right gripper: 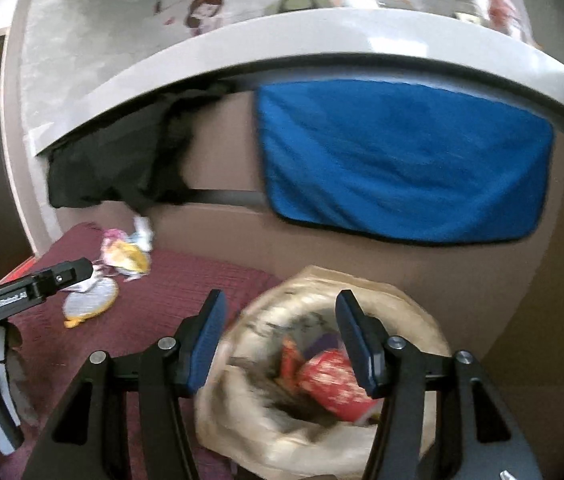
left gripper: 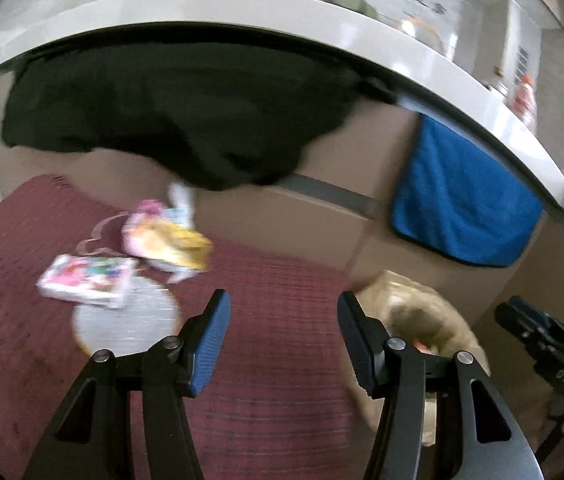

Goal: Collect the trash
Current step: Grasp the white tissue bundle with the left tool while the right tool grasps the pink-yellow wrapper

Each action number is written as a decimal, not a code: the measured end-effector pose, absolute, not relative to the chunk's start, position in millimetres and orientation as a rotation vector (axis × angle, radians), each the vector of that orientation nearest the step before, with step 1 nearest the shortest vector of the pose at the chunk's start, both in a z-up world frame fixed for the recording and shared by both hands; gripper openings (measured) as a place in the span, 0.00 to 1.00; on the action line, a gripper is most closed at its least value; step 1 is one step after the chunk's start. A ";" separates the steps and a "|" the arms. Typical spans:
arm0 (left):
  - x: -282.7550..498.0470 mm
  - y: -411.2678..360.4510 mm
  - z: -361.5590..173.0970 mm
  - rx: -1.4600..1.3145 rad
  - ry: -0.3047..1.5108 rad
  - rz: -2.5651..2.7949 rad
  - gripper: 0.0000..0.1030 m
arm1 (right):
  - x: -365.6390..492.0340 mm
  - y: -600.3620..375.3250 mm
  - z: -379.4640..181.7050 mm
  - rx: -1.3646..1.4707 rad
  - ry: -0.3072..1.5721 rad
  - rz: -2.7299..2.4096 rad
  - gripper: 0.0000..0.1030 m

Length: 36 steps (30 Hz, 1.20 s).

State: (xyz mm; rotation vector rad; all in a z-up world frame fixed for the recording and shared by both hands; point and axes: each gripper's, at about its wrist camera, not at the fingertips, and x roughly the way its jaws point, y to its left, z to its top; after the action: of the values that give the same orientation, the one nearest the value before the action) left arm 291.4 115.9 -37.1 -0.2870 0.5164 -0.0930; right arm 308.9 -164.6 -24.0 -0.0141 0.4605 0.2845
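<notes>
Trash wrappers [left gripper: 161, 240] lay blurred on maroon mat [left gripper: 261, 360], ahead-left of left gripper [left gripper: 284, 340], jaws wide, empty; bag [left gripper: 422, 308] half hidden behind right finger. Right wrist view: right gripper [right gripper: 279, 340] gaped, empty, over open bag [right gripper: 322, 360]; red contents smeared

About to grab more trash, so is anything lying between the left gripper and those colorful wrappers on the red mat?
Nothing visible does. The left gripper is open over bare red mat, and the wrappers lie ahead to its left, beside a round white disc.
</notes>
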 end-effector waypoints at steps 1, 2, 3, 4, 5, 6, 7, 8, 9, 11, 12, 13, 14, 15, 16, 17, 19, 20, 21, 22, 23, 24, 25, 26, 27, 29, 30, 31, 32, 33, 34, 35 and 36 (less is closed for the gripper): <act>288.8 127.0 -38.4 -0.296 0.517 -0.080 0.55 | 308.9 -155.9 -22.2 -0.021 0.464 0.299 0.52; 285.4 141.2 -40.8 -0.307 0.518 -0.064 0.55 | 308.8 -145.5 -20.6 -0.030 0.467 0.317 0.52; 282.2 155.4 -43.4 -0.318 0.521 -0.046 0.55 | 309.0 -135.3 -19.5 -0.040 0.468 0.334 0.52; 279.3 165.6 -45.8 -0.327 0.521 -0.032 0.55 | 309.1 -125.2 -19.0 -0.051 0.470 0.346 0.52; 275.6 178.7 -49.6 -0.336 0.520 -0.015 0.55 | 309.8 -115.3 -18.9 -0.061 0.471 0.358 0.52; 272.1 191.4 -52.0 -0.347 0.516 0.002 0.55 | 310.3 -106.6 -19.1 -0.069 0.473 0.370 0.52; 269.5 200.9 -53.9 -0.357 0.510 0.016 0.55 | 311.5 -95.5 -20.0 -0.078 0.476 0.387 0.52; 266.6 211.2 -55.4 -0.365 0.502 0.030 0.55 | 313.3 -85.8 -21.2 -0.083 0.480 0.402 0.52; 263.6 221.6 -56.3 -0.372 0.491 0.048 0.55 | 315.7 -75.7 -22.4 -0.086 0.487 0.419 0.52; 260.1 238.9 -56.9 -0.382 0.468 0.073 0.55 | 321.7 -54.8 -24.6 -0.095 0.500 0.452 0.52; 259.8 247.7 -56.6 -0.390 0.457 0.080 0.55 | 324.8 -45.8 -25.1 -0.100 0.505 0.467 0.52; 260.2 253.9 -56.7 -0.397 0.452 0.082 0.55 | 329.4 -35.7 -25.9 -0.104 0.510 0.484 0.51; 262.1 262.1 -56.3 -0.402 0.447 0.076 0.55 | 334.9 -24.7 -27.1 -0.107 0.515 0.500 0.51; 265.2 269.2 -55.7 -0.400 0.445 0.071 0.55 | 341.6 -12.4 -28.6 -0.112 0.520 0.519 0.51; 268.4 275.9 -54.8 -0.394 0.441 0.070 0.55 | 350.6 1.6 -30.5 -0.118 0.527 0.539 0.51; 270.7 280.1 -54.4 -0.388 0.437 0.070 0.55 | 357.1 12.7 -32.9 -0.123 0.533 0.551 0.51; 272.6 292.0 -53.8 -0.371 0.422 0.073 0.55 | 378.6 42.3 -39.8 -0.143 0.548 0.584 0.51; 272.8 297.6 -54.4 -0.366 0.416 0.075 0.55 | 389.2 56.3 -43.5 -0.156 0.557 0.590 0.51; 273.0 304.6 -56.1 -0.367 0.411 0.077 0.55 | 398.5 68.4 -46.7 -0.169 0.564 0.593 0.50; 272.8 309.0 -57.8 -0.374 0.411 0.077 0.55 | 409.2 81.2 -50.6 -0.180 0.572 0.597 0.49; 272.2 315.3 -60.3 -0.390 0.411 0.074 0.55 | 421.5 95.0 -54.8 -0.191 0.582 0.598 0.48; 271.3 319.9 -62.8 -0.404 0.412 0.070 0.55 | 433.9 107.7 -59.1 -0.201 0.590 0.591 0.48; 269.7 324.2 -65.3 -0.418 0.411 0.066 0.55 | 443.9 117.5 -62.9 -0.211 0.593 0.578 0.48; 268.3 328.0 -67.8 -0.429 0.409 0.061 0.55 | 455.1 126.1 -67.5 -0.224 0.598 0.553 0.48; 267.4 331.1 -69.8 -0.438 0.407 0.056 0.55 | 469.0 135.8 -73.5 -0.234 0.613 0.526 0.48; 265.9 335.5 -72.4 -0.455 0.401 0.046 0.55 | 489.8 145.7 -83.6 -0.225 0.657 0.510 0.48; 265.5 338.0 -73.4 -0.466 0.398 0.039 0.55 | 500.9 149.3 -90.1 -0.214 0.687 0.508 0.48; 265.1 339.8 -74.1 -0.475 0.395 0.034 0.55 | 508.2 151.2 -94.8 -0.209 0.709 0.509 0.48; 264.6 341.8 -74.8 -0.485 0.391 0.029 0.55 | 515.8 153.3 -101.3 -0.208 0.737 0.506 0.49; 264.2 343.7 -75.4 -0.493 0.388 0.027 0.55 | 519.9 154.1 -105.2 -0.209 0.749 0.501 0.50; 263.8 345.3 -76.3 -0.501 0.385 0.025 0.55 | 523.3 154.0 -108.7 -0.206 0.760 0.500 0.53; 263.9 347.1 -77.6 -0.510 0.386 0.022 0.55 | 528.0 153.5 -111.2 -0.193 0.784 0.512 0.53; 264.7 348.4 -79.2 -0.518 0.391 0.021 0.55 | 529.3 151.1 -111.5 -0.176 0.788 0.519 0.52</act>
State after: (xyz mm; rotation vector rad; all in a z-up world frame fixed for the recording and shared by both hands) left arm 264.7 348.4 -79.2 -0.5181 0.3906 0.0207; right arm 529.3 151.1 -111.5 -0.1762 0.7885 0.5186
